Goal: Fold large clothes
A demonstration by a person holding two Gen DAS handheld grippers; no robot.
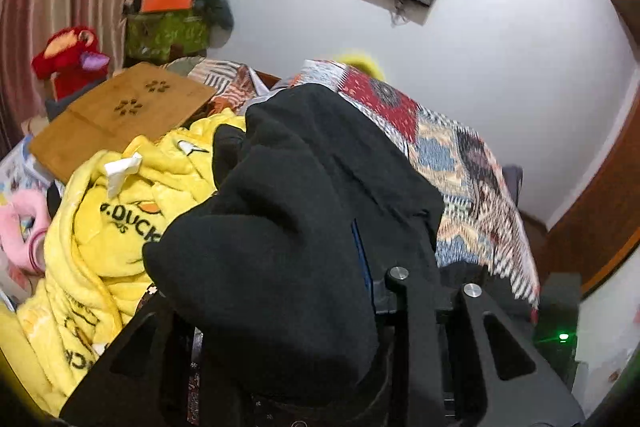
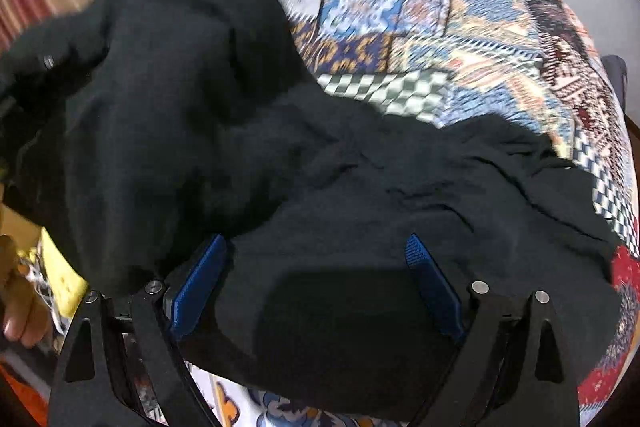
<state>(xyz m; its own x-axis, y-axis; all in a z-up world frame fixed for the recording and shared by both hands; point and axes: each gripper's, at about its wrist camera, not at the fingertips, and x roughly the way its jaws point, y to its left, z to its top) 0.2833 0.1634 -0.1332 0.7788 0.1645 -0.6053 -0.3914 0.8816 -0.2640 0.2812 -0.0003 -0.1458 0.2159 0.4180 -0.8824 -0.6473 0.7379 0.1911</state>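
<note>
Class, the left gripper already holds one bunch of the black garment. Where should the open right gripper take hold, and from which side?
Grip the black garment at its flat near hem, from above: the right gripper already straddles it there, while the left gripper lifts the bunch.

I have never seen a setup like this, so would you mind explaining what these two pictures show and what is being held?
No robot here: a person holds a two-finger gripper in each hand, each carrying a fisheye camera looking along its fingers. The left wrist view shows the left gripper closed on a bunched black garment, lifted over a bed with a patchwork bedspread. Beside it lie a yellow duck-print blanket and a wooden tray. The right wrist view shows the right gripper, its blue pads wide apart over the same garment, gripping nothing.
</note>
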